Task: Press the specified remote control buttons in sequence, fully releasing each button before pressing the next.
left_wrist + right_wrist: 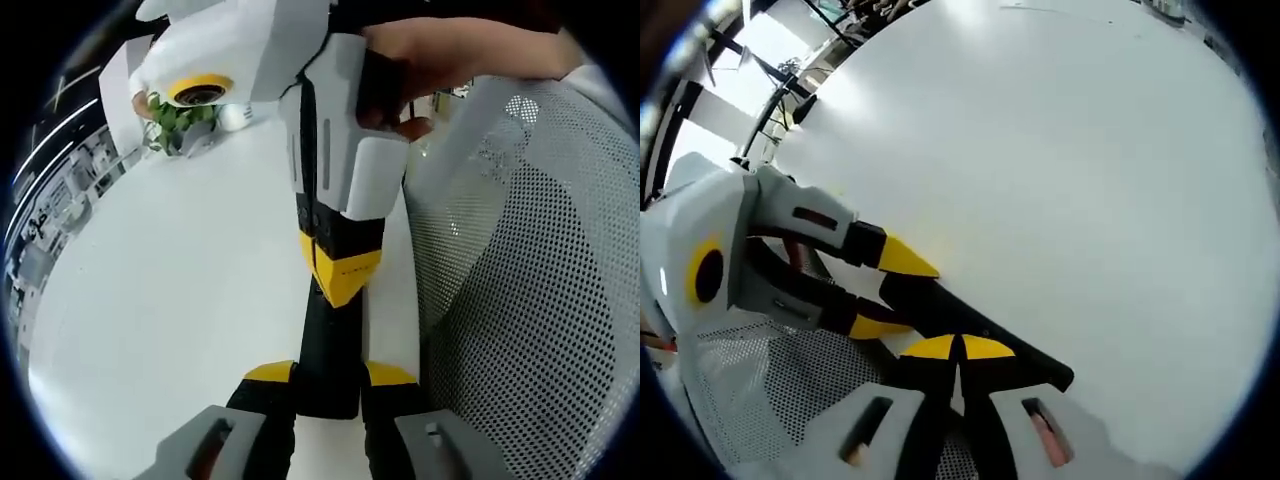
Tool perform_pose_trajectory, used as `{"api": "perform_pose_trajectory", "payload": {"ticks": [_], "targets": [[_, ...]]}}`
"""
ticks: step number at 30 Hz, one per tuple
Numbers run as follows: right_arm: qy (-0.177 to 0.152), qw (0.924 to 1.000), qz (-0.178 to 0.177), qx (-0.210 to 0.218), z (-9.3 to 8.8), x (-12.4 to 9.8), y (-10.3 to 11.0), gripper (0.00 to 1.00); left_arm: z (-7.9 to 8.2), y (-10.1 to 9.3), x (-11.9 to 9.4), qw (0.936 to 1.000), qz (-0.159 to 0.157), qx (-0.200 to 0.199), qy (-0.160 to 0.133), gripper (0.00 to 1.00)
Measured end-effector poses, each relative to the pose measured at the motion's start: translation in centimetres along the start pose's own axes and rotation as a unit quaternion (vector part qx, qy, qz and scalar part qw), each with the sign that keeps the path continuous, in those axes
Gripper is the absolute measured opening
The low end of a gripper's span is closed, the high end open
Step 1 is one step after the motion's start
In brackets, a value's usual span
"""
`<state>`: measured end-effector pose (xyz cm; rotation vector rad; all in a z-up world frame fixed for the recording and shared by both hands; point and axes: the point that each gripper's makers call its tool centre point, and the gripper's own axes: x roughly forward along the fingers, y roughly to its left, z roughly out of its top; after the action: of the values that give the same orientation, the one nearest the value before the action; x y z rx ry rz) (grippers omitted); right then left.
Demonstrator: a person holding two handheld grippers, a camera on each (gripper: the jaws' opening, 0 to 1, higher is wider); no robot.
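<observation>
White tabletop [170, 300] stretched across both views, smooth and bare over most of its spread. A perforated white mesh chair back [530, 280] stood at the table's edge, filling the right side of the left gripper view, and it showed again low in the right gripper view.

The right gripper [337, 285] reached down into the left gripper view, a hand [440, 60] wrapped round its white body. Its yellow-tipped jaws were pressed together, their tips touching the top face of the remote [330, 360].

The left gripper [330, 378] pinched the near end of that slim black remote between its yellow pads, one on each long edge. In the right gripper view it entered from the left, holding the remote's end, with the remote running slantwise just over the table.

A small green plant [178, 122] stood at the far edge of the table, well apart from the grippers. Whether a button was being pushed down could not be told.
</observation>
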<state>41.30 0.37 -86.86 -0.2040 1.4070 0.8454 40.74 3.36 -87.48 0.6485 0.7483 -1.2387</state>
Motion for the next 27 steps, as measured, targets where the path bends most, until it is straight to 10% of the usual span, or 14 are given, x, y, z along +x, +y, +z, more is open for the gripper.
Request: {"api": "perform_pose_trajectory", "payload": {"ticks": [27], "targets": [[-0.010,0.9998,0.004,0.014,0.29,0.17,-0.07,0.00,-0.02,0.00,0.08,1.0000,-0.002,0.000,0.004,0.25]]}}
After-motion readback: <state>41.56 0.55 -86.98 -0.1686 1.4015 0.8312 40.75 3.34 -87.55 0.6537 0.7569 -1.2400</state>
